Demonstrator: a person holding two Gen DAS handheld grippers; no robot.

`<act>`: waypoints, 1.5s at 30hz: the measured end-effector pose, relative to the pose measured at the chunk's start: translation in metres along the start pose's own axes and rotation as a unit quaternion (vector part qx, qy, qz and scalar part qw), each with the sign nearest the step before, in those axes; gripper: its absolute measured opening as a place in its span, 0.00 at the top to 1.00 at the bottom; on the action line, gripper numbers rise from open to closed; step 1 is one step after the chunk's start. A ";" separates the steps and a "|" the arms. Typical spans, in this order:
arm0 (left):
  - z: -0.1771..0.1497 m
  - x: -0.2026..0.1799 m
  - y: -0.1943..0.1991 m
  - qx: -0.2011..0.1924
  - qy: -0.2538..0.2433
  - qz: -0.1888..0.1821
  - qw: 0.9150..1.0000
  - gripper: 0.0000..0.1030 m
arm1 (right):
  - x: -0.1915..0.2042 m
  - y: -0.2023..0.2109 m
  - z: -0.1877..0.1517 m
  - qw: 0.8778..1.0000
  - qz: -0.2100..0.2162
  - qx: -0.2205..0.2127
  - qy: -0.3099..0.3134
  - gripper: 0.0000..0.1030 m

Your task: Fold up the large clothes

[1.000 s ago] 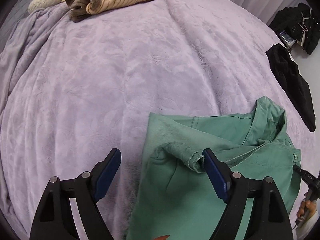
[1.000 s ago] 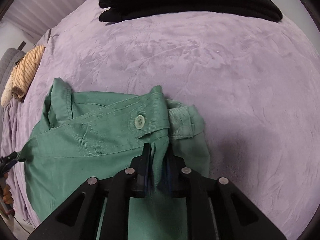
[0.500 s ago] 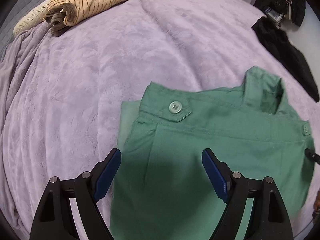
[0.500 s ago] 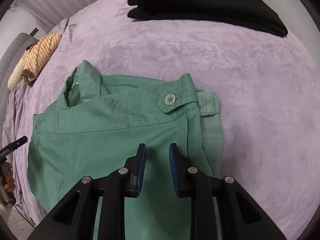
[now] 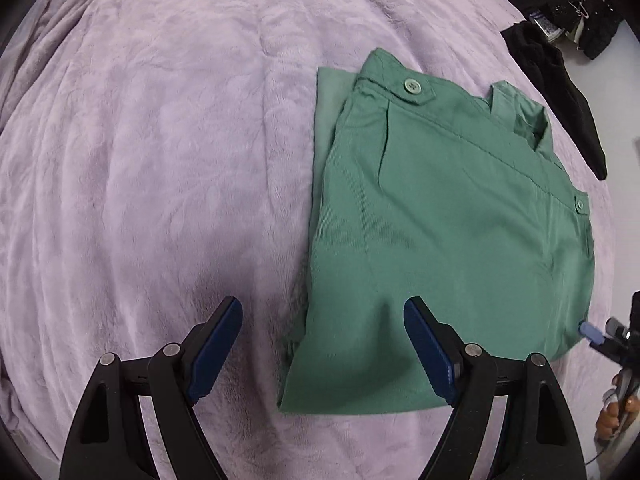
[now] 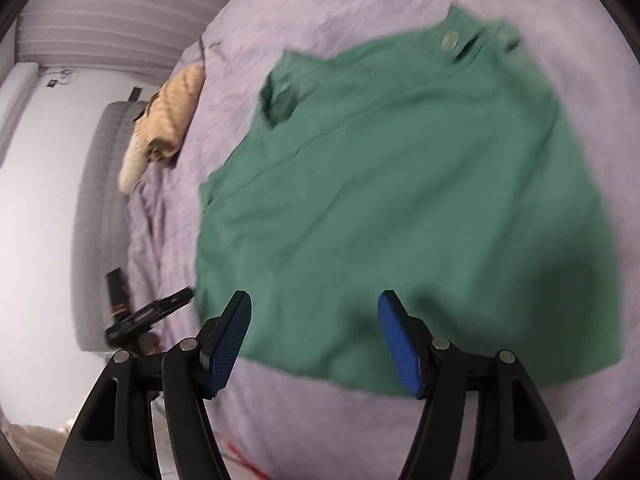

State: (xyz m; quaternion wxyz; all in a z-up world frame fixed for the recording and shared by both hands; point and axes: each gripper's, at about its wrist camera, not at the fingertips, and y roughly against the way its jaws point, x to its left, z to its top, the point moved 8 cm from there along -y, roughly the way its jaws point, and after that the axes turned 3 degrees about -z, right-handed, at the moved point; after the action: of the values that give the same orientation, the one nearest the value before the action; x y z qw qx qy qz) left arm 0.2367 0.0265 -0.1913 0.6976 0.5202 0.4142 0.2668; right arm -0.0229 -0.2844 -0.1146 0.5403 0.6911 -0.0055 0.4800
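Observation:
A green buttoned garment [image 5: 448, 248] lies folded into a flat rectangle on the lilac blanket [image 5: 160, 160]. My left gripper [image 5: 322, 344] hovers open above its near left corner, nothing between the blue pads. In the right wrist view the same green garment [image 6: 400, 200] looks blurred. There my right gripper [image 6: 314, 338] hangs over the near edge with its jaws opening and no cloth between them. The right gripper's tip [image 5: 592, 330] shows at the left wrist view's right edge. The left gripper [image 6: 152, 312] appears at the left in the right wrist view.
A folded striped tan garment [image 6: 168, 120] lies far off on the bed by a grey headboard [image 6: 100, 216]. Black clothes [image 5: 560, 92] lie at the bed's far right edge, with more dark items [image 5: 576, 4] beyond. A hand [image 5: 616, 412] shows at lower right.
The right gripper let go of the green cloth, opened wide and drew back. The left gripper moved toward the near left corner. A raised fold was laid down, so the garment now lies flat.

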 end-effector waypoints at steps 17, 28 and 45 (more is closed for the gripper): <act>-0.046 -0.006 -0.011 0.026 -0.027 -0.083 0.996 0.93 | 0.005 -0.085 -0.070 0.984 0.022 -0.028 -0.173 0.82; -0.064 0.023 0.007 0.011 -0.005 -0.036 0.999 0.93 | -0.011 -0.074 -0.090 0.992 -0.039 0.031 -0.120 0.78; 0.040 -0.022 -0.053 -0.027 -0.017 0.044 0.999 0.93 | -0.125 0.039 0.054 0.947 -0.306 -0.093 -0.034 0.85</act>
State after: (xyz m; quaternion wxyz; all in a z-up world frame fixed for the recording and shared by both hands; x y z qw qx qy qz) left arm 0.2565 -0.0284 -0.2302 0.7061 0.5229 0.3719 0.2995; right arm -0.0755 -0.4051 -0.1667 0.7227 0.6220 0.1431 0.2653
